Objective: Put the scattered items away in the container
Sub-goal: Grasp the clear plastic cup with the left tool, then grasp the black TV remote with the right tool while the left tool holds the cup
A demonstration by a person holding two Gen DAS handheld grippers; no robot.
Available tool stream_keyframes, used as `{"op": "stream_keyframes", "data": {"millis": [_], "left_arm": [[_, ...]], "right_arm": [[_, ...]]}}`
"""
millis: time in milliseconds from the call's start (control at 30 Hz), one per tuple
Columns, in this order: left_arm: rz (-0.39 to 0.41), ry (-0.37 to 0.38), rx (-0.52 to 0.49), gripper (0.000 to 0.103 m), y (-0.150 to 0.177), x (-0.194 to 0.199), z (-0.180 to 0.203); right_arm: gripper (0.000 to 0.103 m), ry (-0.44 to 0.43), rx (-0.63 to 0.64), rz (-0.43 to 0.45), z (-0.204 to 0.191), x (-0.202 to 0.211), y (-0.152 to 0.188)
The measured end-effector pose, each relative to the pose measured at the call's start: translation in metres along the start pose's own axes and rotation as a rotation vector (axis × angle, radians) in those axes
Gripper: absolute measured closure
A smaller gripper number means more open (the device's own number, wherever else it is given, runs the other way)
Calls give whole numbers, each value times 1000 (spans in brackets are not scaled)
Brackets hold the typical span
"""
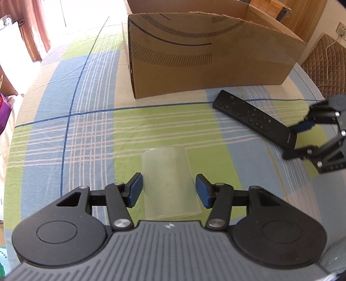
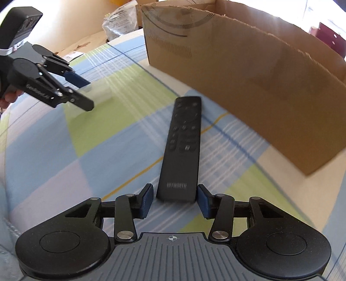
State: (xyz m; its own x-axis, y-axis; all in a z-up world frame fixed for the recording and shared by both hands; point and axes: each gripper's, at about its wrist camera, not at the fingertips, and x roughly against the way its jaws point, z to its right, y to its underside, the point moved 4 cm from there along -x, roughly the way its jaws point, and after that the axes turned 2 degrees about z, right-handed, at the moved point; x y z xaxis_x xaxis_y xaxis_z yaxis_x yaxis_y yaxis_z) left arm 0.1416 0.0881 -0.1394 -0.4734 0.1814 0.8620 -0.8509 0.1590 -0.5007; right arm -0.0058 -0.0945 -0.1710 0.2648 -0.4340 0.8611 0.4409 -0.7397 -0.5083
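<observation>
Black remote (image 2: 180,149) btwn open right gripper (image 2: 174,200) pads

We see strong daylight pouring in far beyond the jaws to the left, washing out the window (image 1: 71,13) and the near bedsheet (image 1: 90,43) in the left wrist view. In the right wrist view, the remote (image 2: 183,138) ahead of the jaws is motion-blurred. Both pictures bow at their edges.
</observation>
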Motion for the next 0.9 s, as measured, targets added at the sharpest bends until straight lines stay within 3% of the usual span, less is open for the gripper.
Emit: {"op": "stream_keyframes", "data": {"millis": [300,333,433,900], "left_arm": [[-13,1,11,56,1,-6,-1],[-11,2,12,56,1,-6,-2],[-10,6,14,56,3,-6,-2],[-22,59,-16,57,21,3,23]], "right_arm": [[52,102,-91,61,6,-13,-23],[59,106,-97,62,6,-14,-26],[60,110,-111,60,5,-15,-27],[61,160,-239,-18,-21,42,53]]}}
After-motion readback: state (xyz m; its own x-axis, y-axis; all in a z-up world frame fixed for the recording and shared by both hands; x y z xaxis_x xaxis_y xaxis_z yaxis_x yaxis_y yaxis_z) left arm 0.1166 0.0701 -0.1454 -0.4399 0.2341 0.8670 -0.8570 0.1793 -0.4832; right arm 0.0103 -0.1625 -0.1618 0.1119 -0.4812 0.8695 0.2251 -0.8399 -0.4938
